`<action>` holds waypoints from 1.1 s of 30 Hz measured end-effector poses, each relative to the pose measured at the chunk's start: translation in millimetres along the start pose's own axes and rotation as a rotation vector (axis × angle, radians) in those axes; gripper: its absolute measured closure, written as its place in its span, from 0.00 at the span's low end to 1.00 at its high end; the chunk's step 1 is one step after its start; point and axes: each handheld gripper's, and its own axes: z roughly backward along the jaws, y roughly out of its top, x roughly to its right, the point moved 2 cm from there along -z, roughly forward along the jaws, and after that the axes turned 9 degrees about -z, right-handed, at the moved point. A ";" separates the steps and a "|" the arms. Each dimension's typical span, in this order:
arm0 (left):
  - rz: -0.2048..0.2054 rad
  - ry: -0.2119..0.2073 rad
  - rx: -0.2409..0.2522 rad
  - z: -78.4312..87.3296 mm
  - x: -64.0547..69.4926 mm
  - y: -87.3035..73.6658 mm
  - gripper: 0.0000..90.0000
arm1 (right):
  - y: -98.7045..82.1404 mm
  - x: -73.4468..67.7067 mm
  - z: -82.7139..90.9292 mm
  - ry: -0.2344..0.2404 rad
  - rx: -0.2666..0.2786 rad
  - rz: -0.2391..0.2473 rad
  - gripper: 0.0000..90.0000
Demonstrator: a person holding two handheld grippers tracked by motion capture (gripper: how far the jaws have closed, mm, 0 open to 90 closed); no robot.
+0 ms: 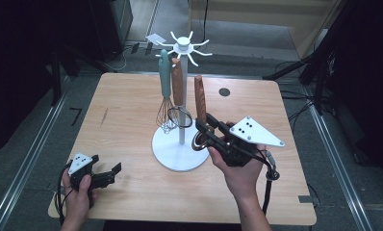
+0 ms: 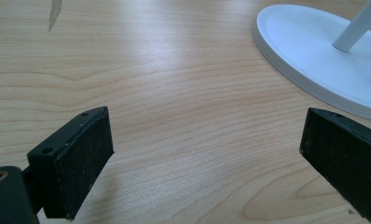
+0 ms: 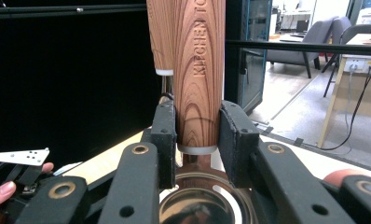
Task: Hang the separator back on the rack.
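A white utensil stand (image 1: 181, 130) rises from its round base (image 1: 172, 156) at the table's middle, and that base (image 2: 314, 60) also lies ahead of the left jaws. A teal-handled whisk (image 1: 166, 89) and a wooden-handled tool (image 1: 178, 82) hang from its top hooks (image 1: 185, 46). My right gripper (image 1: 204, 126) is shut on a second wooden handle (image 1: 199, 98), holding it upright just right of the pole, with its shiny metal head (image 1: 199, 142) below. In the right gripper view the pads (image 3: 166, 133) press both sides of this handle (image 3: 200, 70). My left gripper (image 1: 106, 163) rests open at the front left, jaws (image 2: 204, 135) wide with nothing between.
The wooden table (image 1: 132, 96) has a dark streak (image 1: 104, 117) at its left and a small black disc (image 1: 224, 92) at the back right. Black stand legs (image 1: 319, 72) and cables are on the floor to the right. A white sheet (image 1: 155, 38) lies on the floor behind.
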 end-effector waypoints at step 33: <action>-0.003 -0.004 -0.002 0.4 0.2 -0.2 0.03 | 21.7 -6.6 -0.5 -0.025 0.061 0.017 0.79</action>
